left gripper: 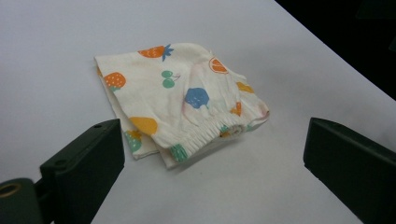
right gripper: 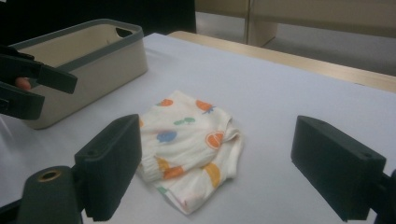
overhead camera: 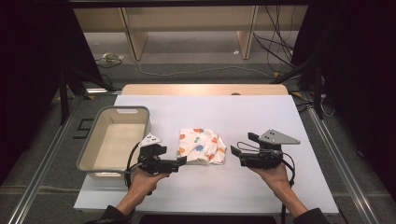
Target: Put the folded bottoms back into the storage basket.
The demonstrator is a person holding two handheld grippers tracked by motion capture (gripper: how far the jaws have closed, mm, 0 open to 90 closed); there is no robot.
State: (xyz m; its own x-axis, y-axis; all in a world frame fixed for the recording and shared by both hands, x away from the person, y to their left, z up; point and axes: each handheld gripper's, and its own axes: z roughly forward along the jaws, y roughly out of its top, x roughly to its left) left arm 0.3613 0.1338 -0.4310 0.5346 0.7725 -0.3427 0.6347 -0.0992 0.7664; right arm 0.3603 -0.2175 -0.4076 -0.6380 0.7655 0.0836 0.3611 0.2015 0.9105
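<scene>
Folded white fruit-print cloth [overhead camera: 201,146] lies mid white tabletop [overhead camera: 261,116], right of grey-rimmed beige plastic bin [overhead camera: 95,140]. Left hand-held gripper [overhead camera: 181,161] just beside it, right hand-held gripper [overhead camera: 235,150] near; both jaws wide, holding nothing.

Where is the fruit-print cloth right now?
In the high view, the folded cloth lies mid-table between the left gripper and right gripper, right of the bin.

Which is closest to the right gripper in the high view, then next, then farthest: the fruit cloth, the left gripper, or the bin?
From the right gripper:
1. Fruit cloth, folded, just to its left in the middle of the table.
2. Left gripper, past the cloth, at the cloth's left edge.
3. Bin, farthest, at the table's left side.
</scene>
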